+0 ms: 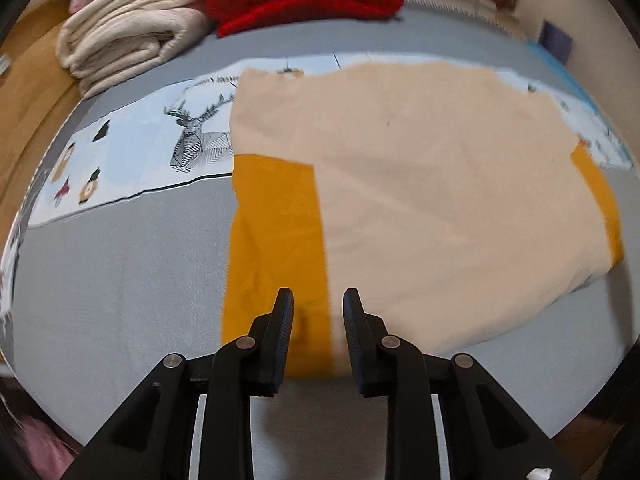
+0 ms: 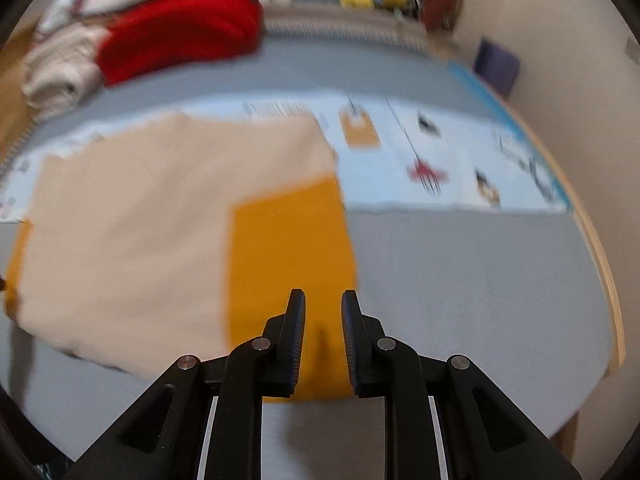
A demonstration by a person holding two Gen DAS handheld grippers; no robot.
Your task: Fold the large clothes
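Two grippers, the left gripper (image 1: pixel 318 312) and right gripper (image 2: pixel 323 312), hover slightly parted and empty. Partly folded, the peach-and-mustard garment (image 1: pixel 420 184) lies mid-frame on the grey bed (image 1: pixel 120 280); I judge further folds remain.

Left tool (image 1: pixel 318 294) and right tool (image 2: pixel 323 295) both point steeply downward, jaws slightly parted, empty.

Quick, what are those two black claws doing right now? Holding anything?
Left gripper: open a little, holding nothing, above the orange and cream garment.
Right gripper: open a little, holding nothing, above the same garment.
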